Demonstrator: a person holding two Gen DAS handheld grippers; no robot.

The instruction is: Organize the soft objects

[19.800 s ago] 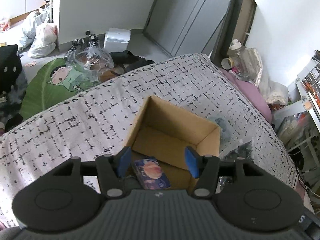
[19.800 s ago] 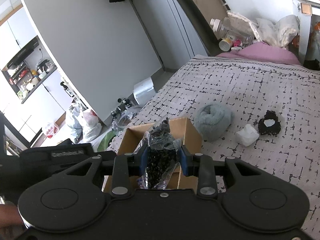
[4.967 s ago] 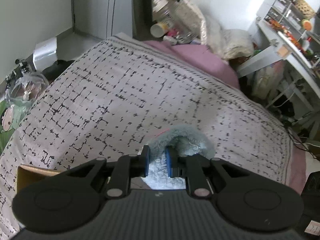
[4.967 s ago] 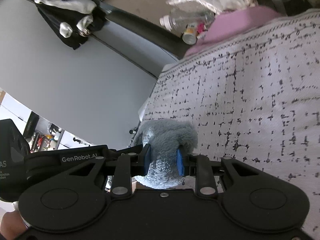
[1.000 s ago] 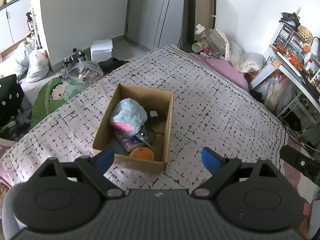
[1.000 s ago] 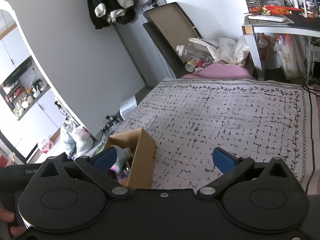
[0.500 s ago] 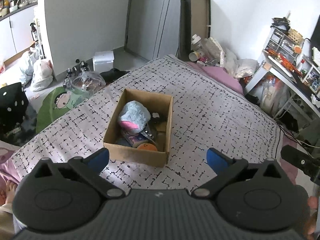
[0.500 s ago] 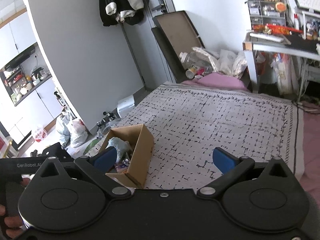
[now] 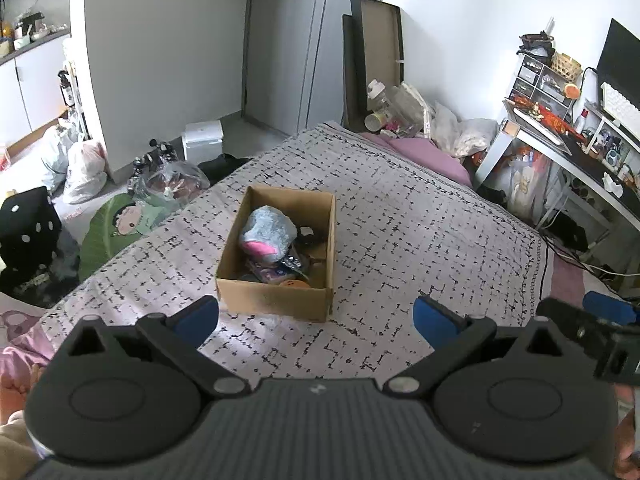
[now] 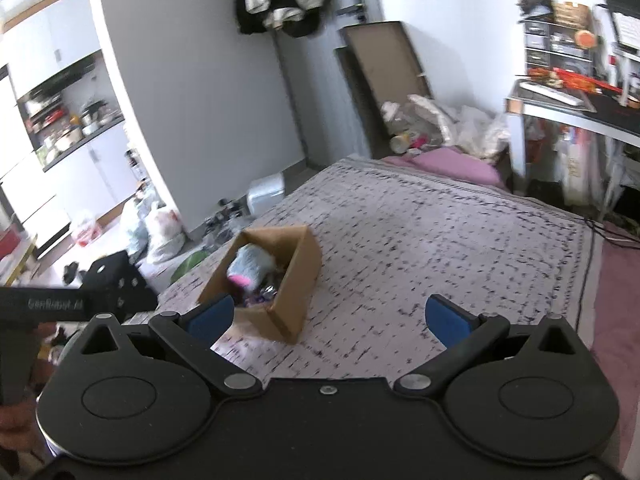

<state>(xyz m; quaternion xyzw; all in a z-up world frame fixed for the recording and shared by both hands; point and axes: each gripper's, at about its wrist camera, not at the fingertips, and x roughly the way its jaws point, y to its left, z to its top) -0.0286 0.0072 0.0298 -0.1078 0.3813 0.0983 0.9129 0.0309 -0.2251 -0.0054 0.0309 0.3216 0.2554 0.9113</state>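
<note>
nearly everything soft sits in the box, both grippers spread wide

here a cardboard box (image 9: pixel 276 298) stands on a bed (image 9: pixel 420 240) with a black-and-white patterned cover, its top open. a grey-blue plush toy (image 9: pixel 267 232) with a pink patch lies uppermost inside; beneath it smaller things crowd together, too dark and jumbled to name, apart from an orange round shape (image 9: pixel 297 283) half hidden behind the near wall. the left gripper (image 9: pixel 316 316) hangs well back from the box, blue pads fully apart, nothing between them. the right gripper (image 10: pixel 328 316) is likewise released and empty; its view is smeared, so the box's contents read only as colour. at the right edge of the left view, the other gripper's blue pad pokes in, cut off by the frame.
</note>
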